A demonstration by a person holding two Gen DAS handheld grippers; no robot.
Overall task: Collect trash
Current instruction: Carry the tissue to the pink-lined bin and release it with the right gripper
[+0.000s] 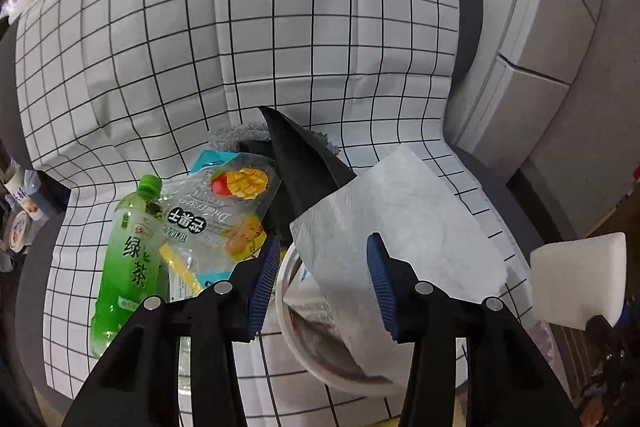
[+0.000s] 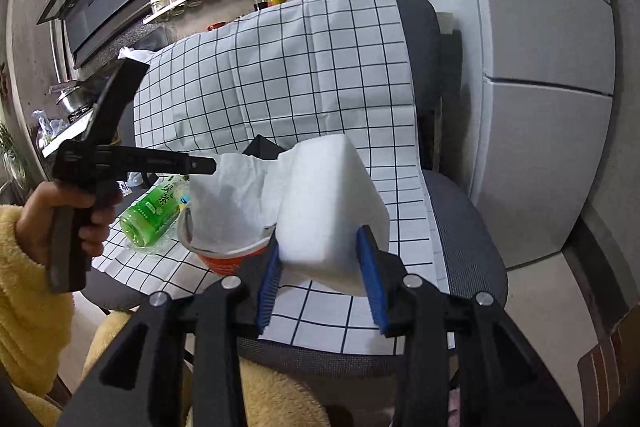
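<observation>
We hold the right hand-held gripper (image 2: 322,277) pinched on a white foam block (image 2: 332,211); its blue pads (image 2: 372,279) bear on the block's two near flanks, and the block hangs above the grid-patterned cloth (image 2: 280,87) that covers a grey chair seat (image 2: 468,235). We judge the block light and compressible, so a moderate squeeze low on its sides should hold it without crushing it.

The left hand-held gripper (image 1: 322,291) stands spread, its jaws on either side of a white paper towel (image 1: 400,219). The towel drapes out of a round instant-noodle cup (image 1: 316,359), whose orange wall shows in the right wrist view. We judge the towel very light, limp and easily torn; we take it at a bunched fold rather than at a loose corner. The cup looks thin-walled and may tip or still hold residue, so we would grip its rim and keep it upright.

Just left of the cup lies a clear fruit-snack pouch (image 1: 224,211), likely slippery and crinkly; we would pinch it at a sealed edge. Beside it lies a green tea bottle (image 1: 124,259) on its side, smooth and free to roll, best taken across the body. A black pointed object (image 1: 300,163) and a grey rag (image 1: 248,133) lie behind the cup.
</observation>
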